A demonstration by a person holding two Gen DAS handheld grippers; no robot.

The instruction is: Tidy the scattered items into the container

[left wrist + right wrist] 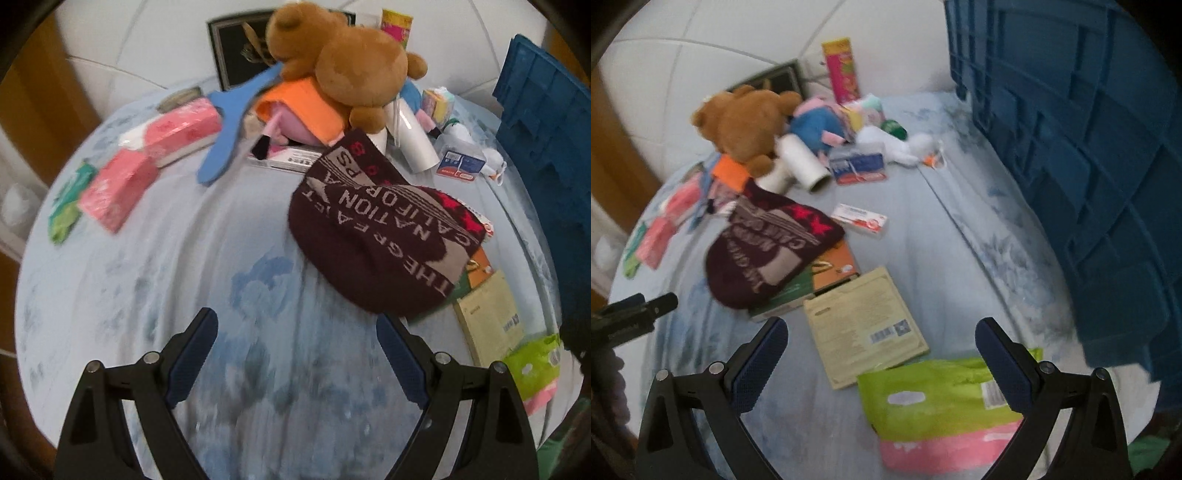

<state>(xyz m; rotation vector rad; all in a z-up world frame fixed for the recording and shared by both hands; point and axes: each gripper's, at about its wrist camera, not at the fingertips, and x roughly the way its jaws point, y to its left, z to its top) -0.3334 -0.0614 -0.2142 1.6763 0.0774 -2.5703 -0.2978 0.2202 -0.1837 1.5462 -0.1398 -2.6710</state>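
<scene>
1. Both tongs are spread wide with nothing between their fingers: the left gripper (295, 332) hangs over bare bedsheet (147, 295), the right gripper (881, 343) over a green and pink packet (942, 406).
2. Just ahead and to the right of the left gripper lies a maroon knit hat (376, 236).
3. Beyond the packet, a pale booklet (864, 325) lies between the right gripper's fingers.
4. Off to the right stands the blue crate (1071, 147), near the right gripper.
5. Farther off sits a teddy bear (332, 62) atop a heap of clutter.

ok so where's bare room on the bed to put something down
Bare sheet lies before the left gripper, between the pink packs and the maroon hat. Another strip runs between the yellow booklet and the blue crate. Around the teddy bear it is crowded.
</scene>
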